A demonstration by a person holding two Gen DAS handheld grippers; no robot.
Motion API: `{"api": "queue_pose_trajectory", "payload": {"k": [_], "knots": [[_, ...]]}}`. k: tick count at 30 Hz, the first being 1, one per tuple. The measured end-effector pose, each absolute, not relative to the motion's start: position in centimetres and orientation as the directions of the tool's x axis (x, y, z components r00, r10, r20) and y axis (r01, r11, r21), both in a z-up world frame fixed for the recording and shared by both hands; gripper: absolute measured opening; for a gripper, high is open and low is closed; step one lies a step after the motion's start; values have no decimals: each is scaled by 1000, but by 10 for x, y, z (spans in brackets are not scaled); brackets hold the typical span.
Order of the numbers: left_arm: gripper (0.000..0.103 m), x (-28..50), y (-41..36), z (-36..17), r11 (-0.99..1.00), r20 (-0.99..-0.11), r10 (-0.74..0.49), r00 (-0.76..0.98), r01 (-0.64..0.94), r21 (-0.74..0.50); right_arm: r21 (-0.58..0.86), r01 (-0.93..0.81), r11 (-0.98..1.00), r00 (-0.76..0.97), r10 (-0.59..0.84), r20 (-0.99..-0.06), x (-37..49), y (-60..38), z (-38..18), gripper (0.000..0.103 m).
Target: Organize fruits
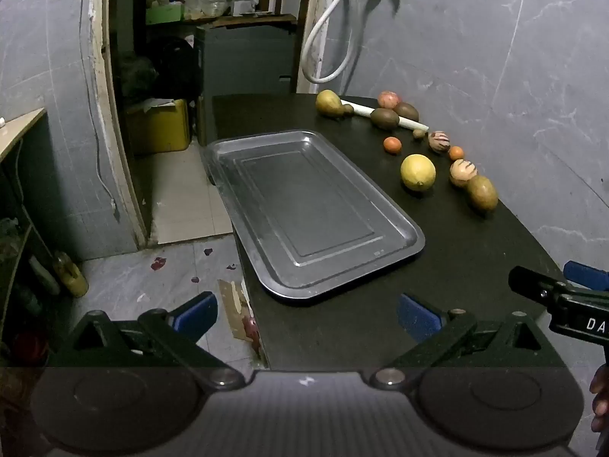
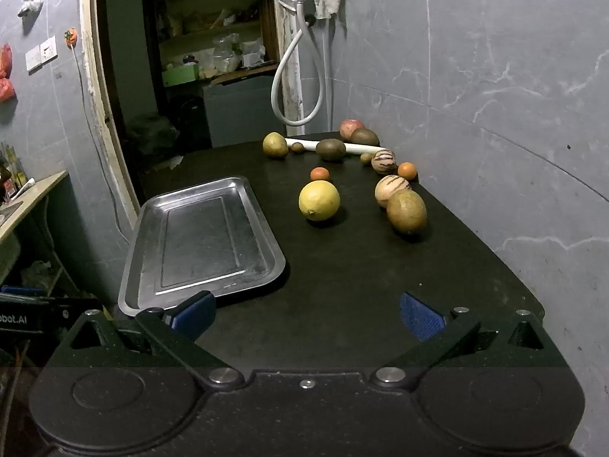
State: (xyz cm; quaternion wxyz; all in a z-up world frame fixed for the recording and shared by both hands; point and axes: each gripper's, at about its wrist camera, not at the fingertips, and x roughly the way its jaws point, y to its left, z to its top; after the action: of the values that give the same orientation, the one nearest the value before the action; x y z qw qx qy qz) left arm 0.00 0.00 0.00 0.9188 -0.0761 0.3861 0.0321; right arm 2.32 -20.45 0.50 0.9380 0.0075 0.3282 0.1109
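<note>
Both the left gripper [image 1: 306, 316] and right gripper [image 2: 306, 314] gape wide, empty, short of the bare tray [image 2: 266, 262]; fruits, like the lemon [image 2: 319, 201], wait right of the tray for sorting.

A rectangular metal tray [image 2: 201, 243] lies on the left of the dark tabletop [image 2: 361, 274]. To its right a round yellow citrus fruit [image 2: 319, 201] sits nearest; further assorted fruits lie scattered behind, toward the wall.

Black table [image 2: 342, 266] — steel tray [image 2: 201, 243] at left, w/ loose fruits [image 2: 319, 201] + white stick [image 2: 357, 148] toward back right.
</note>
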Motion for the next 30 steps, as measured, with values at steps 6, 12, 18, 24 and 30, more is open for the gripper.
{"api": "queue_pose_trajectory", "payload": {"k": [6,12,18,24,30], "knots": [[102,0,0,0,986,-716,0,698,-119,-116,98,-201,975,772,219,-597,20,-205,6,103],[102,0,0,0,986,-717,-2,698,-117,-116,95,-201,975,769,217,-601,20,-206,6,103],[102,0,0,0,986,-717,-2,697,-117,-116,96,-203,974,769,220,-600,21,-207,5,103],[102,0,0,0,987,-719,-2,696,-116,-115,98,-203,974,768,221,-601,21,-208,5,103],[102,0,0,0,987,-720,-2,694,-116,-115,100,-203,974,767,221,-602,21,-209,4,103]]}}
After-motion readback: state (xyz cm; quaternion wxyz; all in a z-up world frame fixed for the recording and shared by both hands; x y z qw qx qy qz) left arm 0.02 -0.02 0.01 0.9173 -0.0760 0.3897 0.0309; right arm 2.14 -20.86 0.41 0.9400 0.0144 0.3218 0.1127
